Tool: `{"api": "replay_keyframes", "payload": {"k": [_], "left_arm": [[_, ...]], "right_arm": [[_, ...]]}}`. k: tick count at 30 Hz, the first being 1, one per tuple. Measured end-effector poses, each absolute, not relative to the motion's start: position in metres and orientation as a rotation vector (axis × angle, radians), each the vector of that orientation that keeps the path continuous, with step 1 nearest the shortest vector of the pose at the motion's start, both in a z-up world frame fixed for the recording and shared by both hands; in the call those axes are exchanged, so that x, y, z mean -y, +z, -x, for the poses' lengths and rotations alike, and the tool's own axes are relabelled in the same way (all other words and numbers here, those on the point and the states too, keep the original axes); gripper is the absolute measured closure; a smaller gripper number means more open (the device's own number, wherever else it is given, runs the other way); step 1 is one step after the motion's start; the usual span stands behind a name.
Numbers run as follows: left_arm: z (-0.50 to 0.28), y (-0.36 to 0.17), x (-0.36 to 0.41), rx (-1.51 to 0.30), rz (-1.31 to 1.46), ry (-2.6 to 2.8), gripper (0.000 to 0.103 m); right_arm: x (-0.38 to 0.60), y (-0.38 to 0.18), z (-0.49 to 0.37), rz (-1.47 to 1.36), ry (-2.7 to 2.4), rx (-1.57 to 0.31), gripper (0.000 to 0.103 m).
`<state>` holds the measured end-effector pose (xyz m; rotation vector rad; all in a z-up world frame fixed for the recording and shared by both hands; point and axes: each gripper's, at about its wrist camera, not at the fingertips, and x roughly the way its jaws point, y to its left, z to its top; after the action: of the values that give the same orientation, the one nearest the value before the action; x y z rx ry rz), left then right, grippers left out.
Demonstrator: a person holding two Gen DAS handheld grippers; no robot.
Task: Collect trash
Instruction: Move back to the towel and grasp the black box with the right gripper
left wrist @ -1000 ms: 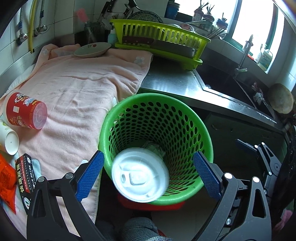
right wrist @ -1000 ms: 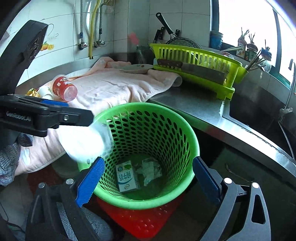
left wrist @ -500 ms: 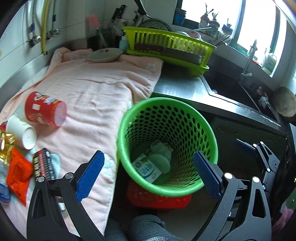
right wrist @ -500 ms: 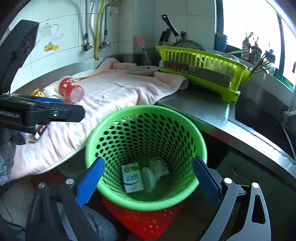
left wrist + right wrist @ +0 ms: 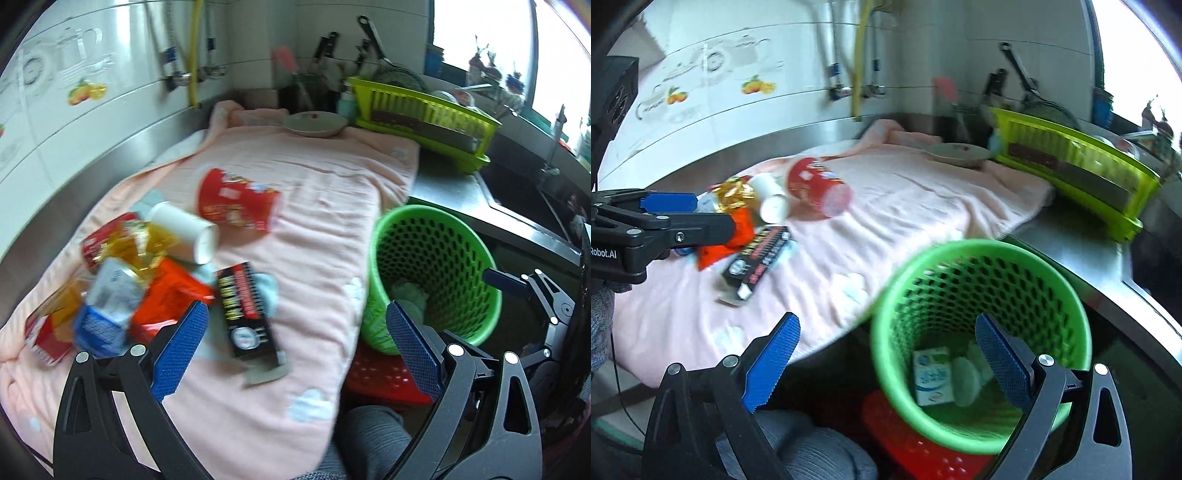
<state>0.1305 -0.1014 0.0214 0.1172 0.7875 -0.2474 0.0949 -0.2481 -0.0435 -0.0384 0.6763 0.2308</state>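
A home kitchen: tiled wall (image 5: 92,122), steel counter (image 5: 447,192), dish rack (image 5: 424,114) and sink (image 5: 517,192) under a window (image 5: 480,29).

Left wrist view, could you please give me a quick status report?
Left gripper open, empty, over black box. Right gripper open. Green basket holds some trash. Nothing blocking.

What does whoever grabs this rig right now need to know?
Left gripper: open, empty, over the towel.
Right gripper: open, empty, by the green basket.
Done: milk carton and a few other pieces lie in the basket.
Left: red cup, white cup, black box and the wrapper pile.
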Motion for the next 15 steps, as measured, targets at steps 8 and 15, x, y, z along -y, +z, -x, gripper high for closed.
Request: {"api": "replay_keyframes", "payload": {"k": [8, 15], "left_arm": [[-0.125, 0.034, 0.027, -0.760, -0.054, -0.114, 0.009], [-0.120, 0.034, -0.021, -0.749, 0.002, -0.049, 0.013]], "right_arm": [[0.197, -0.044, -0.121, 0.011, 0.338, -0.727, 0.011], [0.149, -0.048, -0.149, -0.013, 0.401, -0.772, 0.017]]}}
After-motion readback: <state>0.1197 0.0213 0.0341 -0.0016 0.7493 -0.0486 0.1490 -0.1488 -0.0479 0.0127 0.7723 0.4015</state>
